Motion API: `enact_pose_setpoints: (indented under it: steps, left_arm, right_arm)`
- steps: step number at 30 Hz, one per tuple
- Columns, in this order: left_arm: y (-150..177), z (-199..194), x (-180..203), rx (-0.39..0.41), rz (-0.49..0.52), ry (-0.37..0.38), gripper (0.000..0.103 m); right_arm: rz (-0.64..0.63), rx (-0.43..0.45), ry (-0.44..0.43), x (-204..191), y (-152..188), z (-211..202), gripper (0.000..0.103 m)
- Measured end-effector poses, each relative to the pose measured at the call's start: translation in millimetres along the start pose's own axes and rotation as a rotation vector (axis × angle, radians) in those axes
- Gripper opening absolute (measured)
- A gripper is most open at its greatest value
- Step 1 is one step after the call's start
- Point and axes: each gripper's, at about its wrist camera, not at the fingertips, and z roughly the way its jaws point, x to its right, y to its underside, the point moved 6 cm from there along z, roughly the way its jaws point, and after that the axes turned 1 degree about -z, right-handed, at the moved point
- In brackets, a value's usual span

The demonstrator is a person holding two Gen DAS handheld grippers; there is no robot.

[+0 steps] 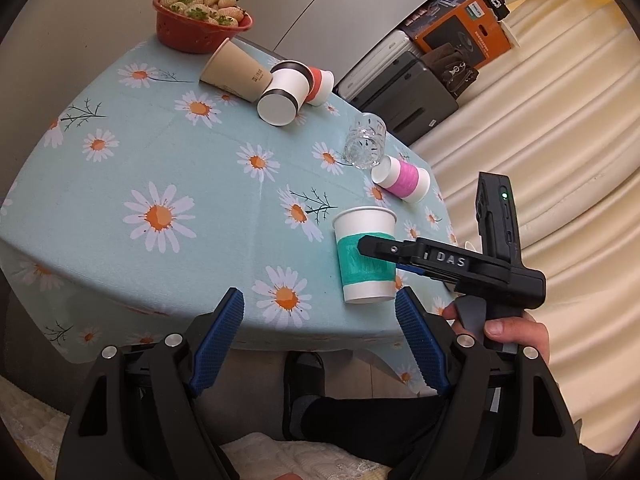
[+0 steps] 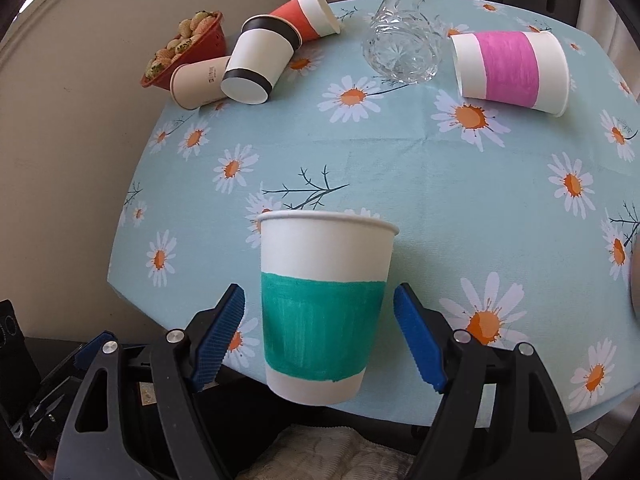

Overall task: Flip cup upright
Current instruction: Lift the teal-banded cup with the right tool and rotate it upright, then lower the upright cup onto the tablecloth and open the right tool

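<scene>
Green-banded cup point(image 2: 322, 304): upright, mouth up, near the table point(image 2: 420, 184) edge, between the parted fingers of the right gripper point(image 2: 320, 312); neither pad appears to touch it, so release looks likely, the flip judged done. Left gripper point(image 1: 320, 320): fingers apart, empty, held back off the edge. Cups on their sides, five: pink-banded cup point(image 2: 510, 70), glass point(image 2: 402, 44), black-banded cup point(image 2: 258, 68), red cup point(image 2: 308, 14), tan cup point(image 2: 198, 84). Bowl of strawberries point(image 2: 188, 46), one, far corner.
</scene>
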Motion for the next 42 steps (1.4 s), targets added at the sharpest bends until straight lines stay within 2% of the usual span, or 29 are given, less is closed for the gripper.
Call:
enact_pose_setpoints:
  steps: [6, 14, 22, 27, 36, 42]
  left_arm:
    - [2.5, 1.5, 4.3, 0.004, 0.034, -0.017, 0.076]
    - [3.4, 2.2, 6.1, 0.008, 0.045, -0.021, 0.076]
    - [-1.2, -2.8, -1.3, 0.042, 0.019, -0.015, 0.076]
    - [-4.9, -7.1, -5.2, 0.069, 0.001, -0.006, 0.076]
    - [-9.1, -16.0, -10.4, 0.113, -0.022, 0.009, 0.076]
    - [-10.5, -20.3, -11.5, 0.138, -0.018, 0.001, 0.076]
  right_arm:
    - [-0.003, -0.033, 0.016, -2.1, 0.6, 9.1, 0.065]
    - [-0.004, -0.048, 0.037, -3.4, 0.3, 7.7, 0.064]
    - [0.0, 0.022, 0.031, -5.9, 4.9, -8.0, 0.064]
    - [-0.019, 0.131, 0.022, -13.4, 10.0, -27.2, 0.064]
    - [-0.071, 0.427, 0.037, -29.9, 22.2, -67.0, 0.064]
    - [-0.066, 0.617, 0.09, -30.8, 31.3, -81.6, 0.064]
